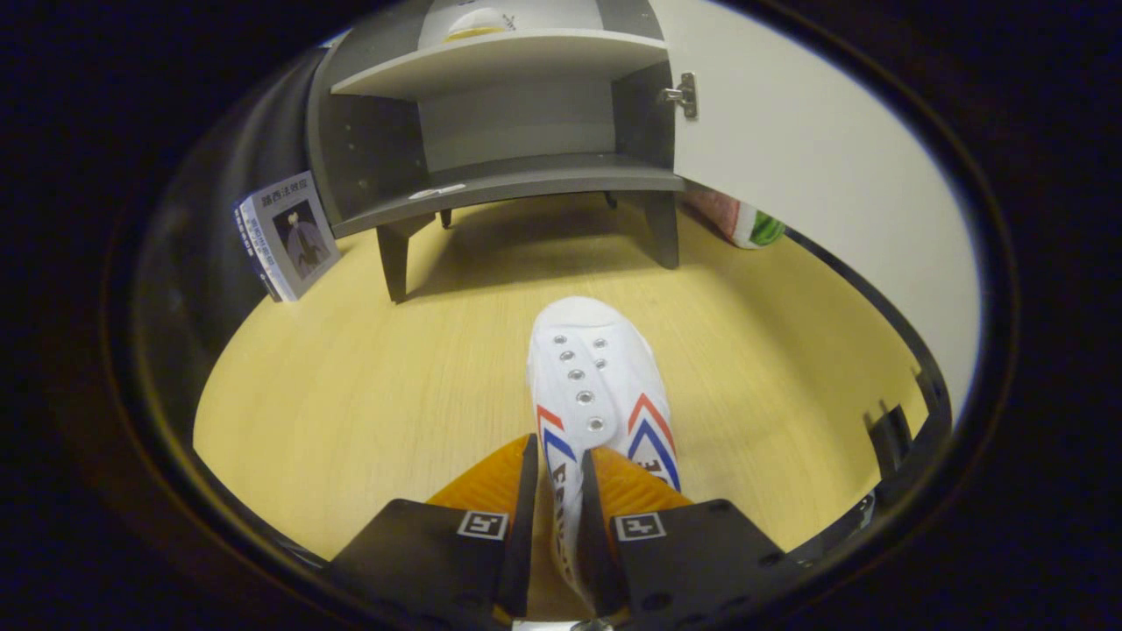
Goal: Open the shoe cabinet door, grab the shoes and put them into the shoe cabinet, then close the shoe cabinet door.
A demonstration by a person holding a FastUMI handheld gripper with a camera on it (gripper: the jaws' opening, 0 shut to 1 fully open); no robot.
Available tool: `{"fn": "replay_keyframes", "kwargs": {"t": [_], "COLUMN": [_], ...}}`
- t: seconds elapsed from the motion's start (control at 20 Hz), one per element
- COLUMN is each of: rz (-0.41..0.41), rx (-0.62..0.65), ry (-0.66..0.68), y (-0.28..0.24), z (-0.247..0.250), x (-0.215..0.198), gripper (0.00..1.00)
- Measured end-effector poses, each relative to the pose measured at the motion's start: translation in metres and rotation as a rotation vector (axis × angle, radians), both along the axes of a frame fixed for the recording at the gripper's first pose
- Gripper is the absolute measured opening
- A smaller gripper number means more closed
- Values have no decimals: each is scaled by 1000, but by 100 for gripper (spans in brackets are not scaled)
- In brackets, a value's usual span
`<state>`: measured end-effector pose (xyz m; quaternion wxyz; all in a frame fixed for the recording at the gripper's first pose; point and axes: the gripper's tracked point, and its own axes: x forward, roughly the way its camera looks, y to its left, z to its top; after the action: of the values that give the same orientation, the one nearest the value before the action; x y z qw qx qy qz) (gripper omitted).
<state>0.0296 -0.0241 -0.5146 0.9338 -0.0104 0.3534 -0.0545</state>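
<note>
One white shoe (pixel 596 386) with red and blue chevrons on its sides lies on the pale wooden tabletop (pixel 368 394), toe pointing away toward the cabinet, and its near side wall is pinched between the two fingers of the gripper (pixel 557 491), which press on it from either side with only the thin fabric edge between them. Beyond the toe, across a stretch of bare wood, stands the grey shoe cabinet (pixel 508 131) on short legs, its white door (pixel 815 166) swung wide to the right on a metal hinge (pixel 685 94), so both shelves face the shoe with nothing lying between them. On the upper shelf sits another white shoe (pixel 473 24) with a yellowish sole. A small white sticker (pixel 436 190) lies on the front lip of the lower shelf. A book (pixel 285 235) leans upright just left of the cabinet's side panel. Behind the open door's lower edge, a red, white and green packet (pixel 745 223) rests on the table.
</note>
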Motion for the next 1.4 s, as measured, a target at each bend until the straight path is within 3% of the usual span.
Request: {"fn": "replay_keyframes", "kwargs": {"t": [0.1,0.25,1.05,1.2,1.4], "rz": [15,34,117,119,151], "rx": [-26,-18,100,112,60], "ry": [-27,-45,-189,-226,-288], "y": [0,2,7,11,25], "z": [0,1,64,99,185], "x": [0,0,11,16,28], "gripper": [27,5,2,2,2]}}
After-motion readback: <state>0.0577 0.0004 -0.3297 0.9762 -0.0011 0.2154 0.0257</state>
